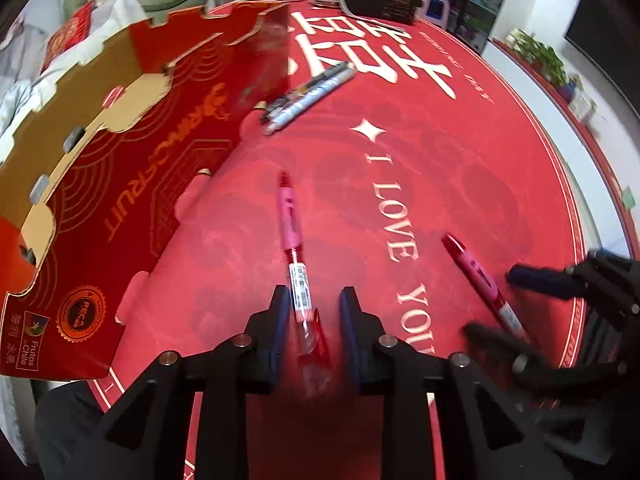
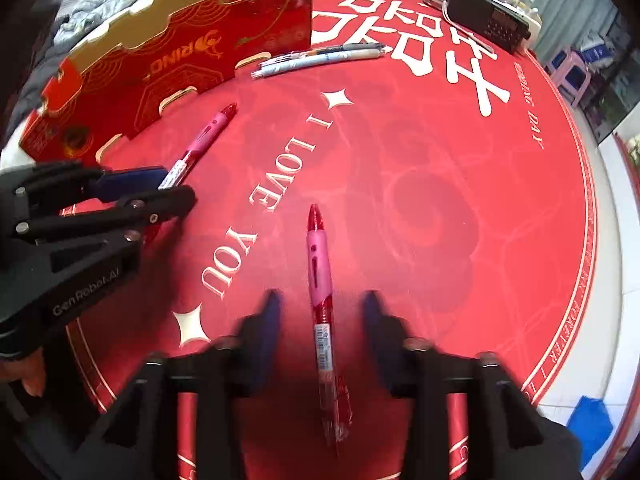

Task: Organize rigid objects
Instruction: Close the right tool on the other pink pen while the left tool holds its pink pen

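Observation:
Two pink-and-red pens lie on the red round mat (image 1: 460, 168). One pen (image 1: 294, 248) lies between the fingers of my open left gripper (image 1: 314, 300), which straddles its clear barrel. The other pen (image 2: 319, 280) lies between the fingers of my open right gripper (image 2: 320, 304). Each gripper also shows in the other's view: the right gripper (image 1: 496, 304) around its pen (image 1: 480, 276), the left gripper (image 2: 172, 184) over its pen (image 2: 200, 140). Neither pen is lifted. A few white and dark pens (image 1: 308, 96) lie together beside the red cardboard box (image 1: 132, 168).
The open red box (image 2: 168, 52) stands at the mat's left. A black device (image 2: 492, 20), bottles and small containers crowd the far edge of the table. Cloth and bags lie behind the box. A blue object (image 2: 590, 428) sits off the mat's right side.

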{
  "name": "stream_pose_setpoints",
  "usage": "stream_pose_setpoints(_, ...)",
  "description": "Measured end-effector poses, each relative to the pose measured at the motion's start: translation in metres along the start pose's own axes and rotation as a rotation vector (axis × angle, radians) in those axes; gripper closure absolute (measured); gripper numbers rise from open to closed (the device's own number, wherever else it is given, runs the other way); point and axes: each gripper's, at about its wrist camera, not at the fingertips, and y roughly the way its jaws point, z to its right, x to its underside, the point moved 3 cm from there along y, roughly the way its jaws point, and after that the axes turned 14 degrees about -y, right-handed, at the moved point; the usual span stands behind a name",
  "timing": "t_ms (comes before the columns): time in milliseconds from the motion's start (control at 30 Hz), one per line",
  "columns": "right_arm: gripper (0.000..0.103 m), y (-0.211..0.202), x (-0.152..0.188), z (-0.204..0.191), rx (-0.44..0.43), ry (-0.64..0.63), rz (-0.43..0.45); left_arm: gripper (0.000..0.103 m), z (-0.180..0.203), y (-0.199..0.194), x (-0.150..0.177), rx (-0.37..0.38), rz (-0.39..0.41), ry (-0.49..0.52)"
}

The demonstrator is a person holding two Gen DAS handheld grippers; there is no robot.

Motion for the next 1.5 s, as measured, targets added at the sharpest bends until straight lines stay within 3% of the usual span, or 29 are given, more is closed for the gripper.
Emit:
stream_pose_setpoints(400,0.048,0.005,-0.002,0.018,0.008,0.027,0.037,0.075,0.009,0.0,0.005,-0.029,0.005,0.036)
stream_pose_setpoints(467,0.052,-0.002,0.003,0.012,0.016,0.032,0.044,0.074,0.009,0.0,0.005,-0.032,0.007,0.034)
stream_pose_setpoints(600,0.074,-0.004,0.003,0.016,0.02,0.048,0.047,0.074,0.009,-0.001,0.005,-0.034,0.009,0.027)
stream_pose_setpoints(1367,0.075,-0.007,0.006,0.016,0.028,0.037,0.062,0.079,0.01,-0.002,0.005,-0.025,0.01,0.034)
stream_pose_setpoints(1433,0.091,-0.007,0.006,0.014,0.024,0.035,0.065,0.082,0.01,-0.002,0.005,-0.021,0.011,0.035)
stream_pose_setpoints(1500,0.092,-0.007,0.006,0.014,0.021,0.041,0.071,0.085,0.01,-0.002,0.005,-0.015,0.012,0.035)
